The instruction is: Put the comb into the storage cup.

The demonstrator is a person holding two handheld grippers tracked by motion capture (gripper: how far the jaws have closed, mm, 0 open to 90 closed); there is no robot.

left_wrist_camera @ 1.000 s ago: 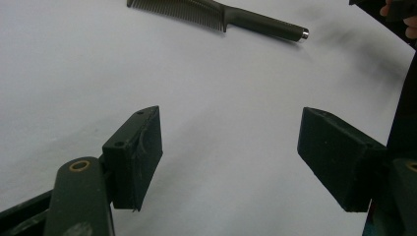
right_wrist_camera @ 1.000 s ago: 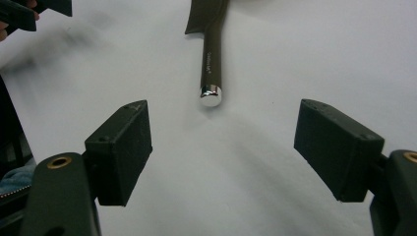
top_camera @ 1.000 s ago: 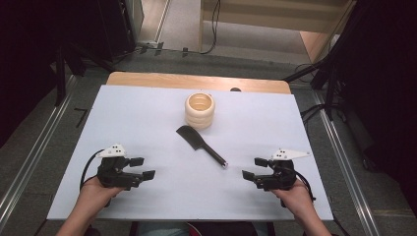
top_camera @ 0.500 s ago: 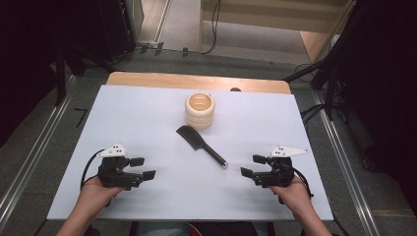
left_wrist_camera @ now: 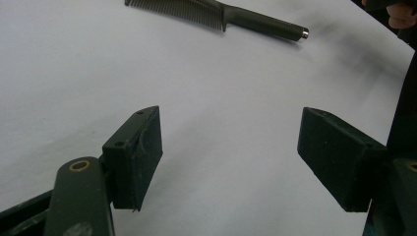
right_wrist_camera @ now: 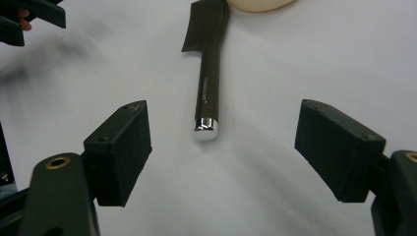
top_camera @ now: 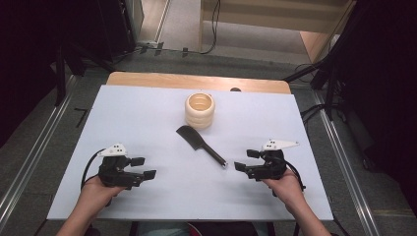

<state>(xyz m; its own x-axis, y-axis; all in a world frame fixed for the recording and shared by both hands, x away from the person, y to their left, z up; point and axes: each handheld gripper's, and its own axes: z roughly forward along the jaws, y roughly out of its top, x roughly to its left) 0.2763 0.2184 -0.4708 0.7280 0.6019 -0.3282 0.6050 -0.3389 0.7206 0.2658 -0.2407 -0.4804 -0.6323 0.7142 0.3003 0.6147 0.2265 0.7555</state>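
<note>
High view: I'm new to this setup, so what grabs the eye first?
A black comb lies slantwise at mid-table, its silver-capped handle end toward the right tongs. Just behind it stands a cream ribbed cup. Both the right and left tongs rest open near the table's front edge, holding nothing.

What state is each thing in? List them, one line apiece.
comb: lying flat on the table, untouched, handle end toward the right gripper.
cream holder: upright just beyond the comb, nothing visible inside.
left gripper: open, holding nothing, resting low over the table.
right gripper: open, holding nothing, aimed at the comb's handle.
</note>
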